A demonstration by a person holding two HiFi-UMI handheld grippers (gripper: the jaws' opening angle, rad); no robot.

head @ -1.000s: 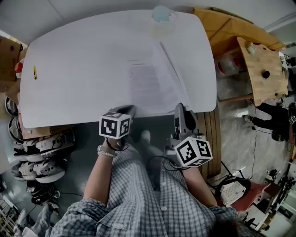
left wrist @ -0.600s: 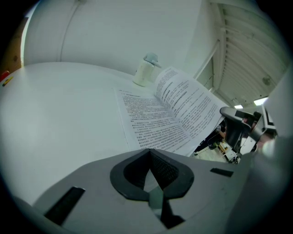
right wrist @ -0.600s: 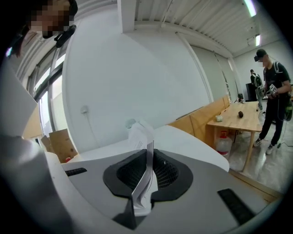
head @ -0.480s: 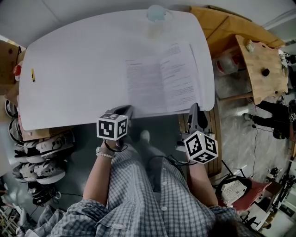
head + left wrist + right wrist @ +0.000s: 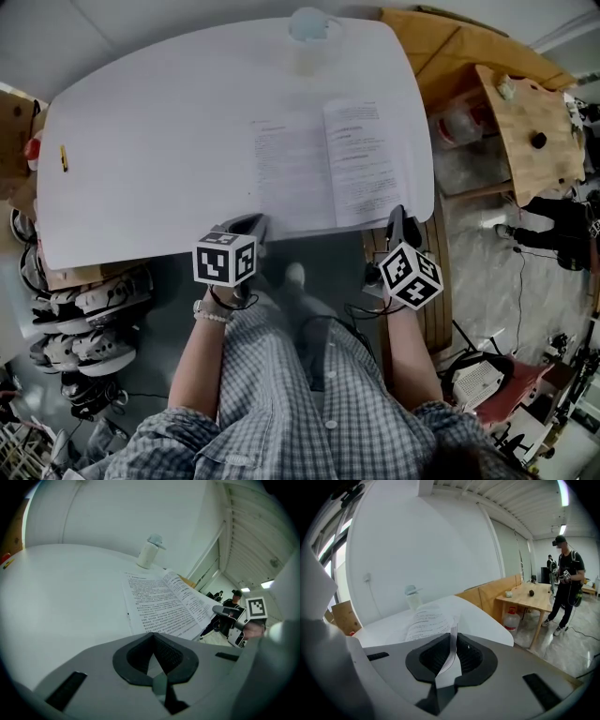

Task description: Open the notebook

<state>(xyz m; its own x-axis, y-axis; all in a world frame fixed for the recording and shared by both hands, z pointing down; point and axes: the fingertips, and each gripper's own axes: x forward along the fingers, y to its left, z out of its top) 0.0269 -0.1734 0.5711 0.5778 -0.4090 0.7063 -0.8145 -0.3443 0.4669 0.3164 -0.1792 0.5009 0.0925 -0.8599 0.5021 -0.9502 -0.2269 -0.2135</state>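
Observation:
The notebook (image 5: 292, 173) lies open on the white table (image 5: 159, 141), with printed pages showing on both sides. My right gripper (image 5: 398, 217) is at its near right corner, shut on the edge of the right-hand leaf (image 5: 367, 159). In the right gripper view that sheet (image 5: 452, 654) runs straight between the pads of my right gripper (image 5: 449, 666). My left gripper (image 5: 247, 225) rests at the table's near edge by the notebook's left corner. Its jaws (image 5: 157, 679) are shut and I see nothing held in them. The notebook (image 5: 157, 604) lies just beyond it.
A pale bottle (image 5: 307, 26) stands at the table's far edge. A yellow pen (image 5: 64, 157) lies far left. A wooden table (image 5: 530, 122) stands to the right, with a person (image 5: 565, 573) beside it. Shoes (image 5: 84, 309) line the floor at left.
My right gripper has swung right and toward me with the leaf. The leaf went from standing on edge to lying nearly flat. The left gripper stayed put.

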